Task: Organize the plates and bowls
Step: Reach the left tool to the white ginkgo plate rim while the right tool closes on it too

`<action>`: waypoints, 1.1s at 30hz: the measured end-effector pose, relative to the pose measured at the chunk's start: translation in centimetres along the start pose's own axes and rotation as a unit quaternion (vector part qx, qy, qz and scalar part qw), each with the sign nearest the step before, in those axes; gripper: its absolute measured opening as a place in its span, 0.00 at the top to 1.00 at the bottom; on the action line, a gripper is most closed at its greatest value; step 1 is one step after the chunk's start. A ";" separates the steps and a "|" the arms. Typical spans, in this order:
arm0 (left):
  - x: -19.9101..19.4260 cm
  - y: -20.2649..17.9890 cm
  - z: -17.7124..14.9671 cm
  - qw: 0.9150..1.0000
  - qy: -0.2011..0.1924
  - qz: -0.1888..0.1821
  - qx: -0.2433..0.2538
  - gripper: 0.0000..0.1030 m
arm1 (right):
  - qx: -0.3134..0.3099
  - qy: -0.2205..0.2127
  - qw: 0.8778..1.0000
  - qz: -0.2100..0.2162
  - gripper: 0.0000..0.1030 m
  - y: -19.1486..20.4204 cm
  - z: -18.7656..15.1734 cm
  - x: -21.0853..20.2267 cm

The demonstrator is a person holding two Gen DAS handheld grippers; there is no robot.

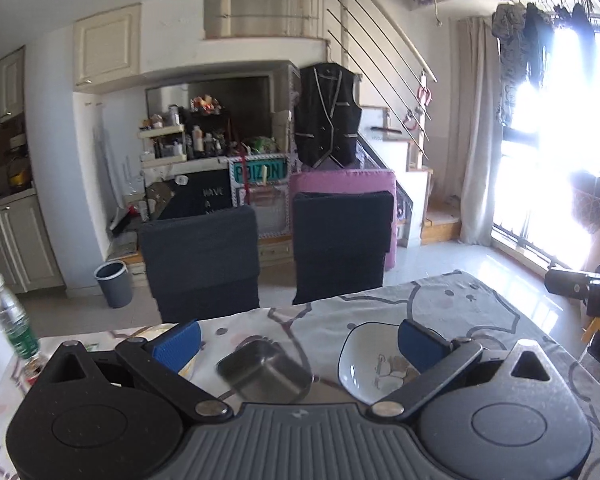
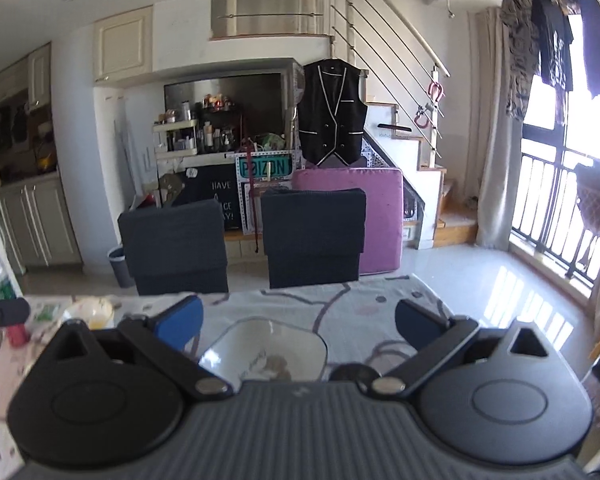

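A small square steel dish (image 1: 266, 372) sits on the patterned tablecloth between the blue pads of my left gripper (image 1: 298, 342), which is open and holds nothing. To its right lies a white square bowl with a dark rim (image 1: 366, 362), partly behind the right pad. A pale plate edge (image 1: 168, 330) peeks out behind the left pad. In the right wrist view the same white bowl (image 2: 266, 348) lies just below my open right gripper (image 2: 298, 322), nothing between its fingers.
Two dark chairs (image 1: 200, 256) (image 1: 342, 240) stand at the table's far edge (image 2: 300, 286). A water bottle (image 1: 12, 320) stands at the left. A yellowish container (image 2: 90, 312) and a red item (image 2: 16, 334) sit on the table's left part. The other gripper (image 1: 580, 286) shows at right.
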State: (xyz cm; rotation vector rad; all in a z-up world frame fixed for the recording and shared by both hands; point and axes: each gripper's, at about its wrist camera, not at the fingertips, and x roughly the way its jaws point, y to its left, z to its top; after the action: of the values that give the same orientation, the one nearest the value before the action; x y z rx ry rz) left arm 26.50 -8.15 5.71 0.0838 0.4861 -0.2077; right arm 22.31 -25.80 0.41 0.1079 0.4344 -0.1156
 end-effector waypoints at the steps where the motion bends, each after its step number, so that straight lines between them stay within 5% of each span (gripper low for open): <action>1: 1.4 -0.2 0.4 1.000 0.006 -0.007 0.002 0.00 | 0.012 0.004 1.000 0.002 0.00 -0.2 0.3 0.9; 9: 11.0 -0.9 1.8 0.999 0.035 -0.037 0.000 0.00 | 0.086 0.064 0.994 0.009 0.00 -1.6 -0.5 9.0; 13: 16.0 -1.0 1.4 0.995 0.084 -0.052 0.013 0.00 | 0.118 0.112 0.987 0.005 0.00 -2.1 -2.8 13.0; 19: 21.5 -1.8 -0.4 0.982 0.145 -0.100 0.065 0.00 | 0.157 0.169 0.973 0.007 0.00 -2.4 -7.0 17.9; 24: 24.6 -2.6 -2.1 0.974 0.174 -0.098 0.107 0.00 | 0.234 0.207 0.950 0.027 0.01 -3.2 -9.1 19.8; 28: 26.6 -3.1 -2.7 0.968 0.185 -0.107 0.131 0.02 | 0.281 0.225 0.932 0.041 0.22 -3.6 -10.3 21.2; 33: 29.1 -2.8 -3.0 0.965 0.207 -0.125 0.096 0.35 | 0.316 0.237 0.918 0.034 0.43 -3.9 -11.2 21.7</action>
State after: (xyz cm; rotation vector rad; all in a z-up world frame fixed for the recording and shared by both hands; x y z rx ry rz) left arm 49.66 -15.72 -10.81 0.2599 0.8953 -0.4910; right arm 36.71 -30.11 -19.24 0.8019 0.8671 -0.1588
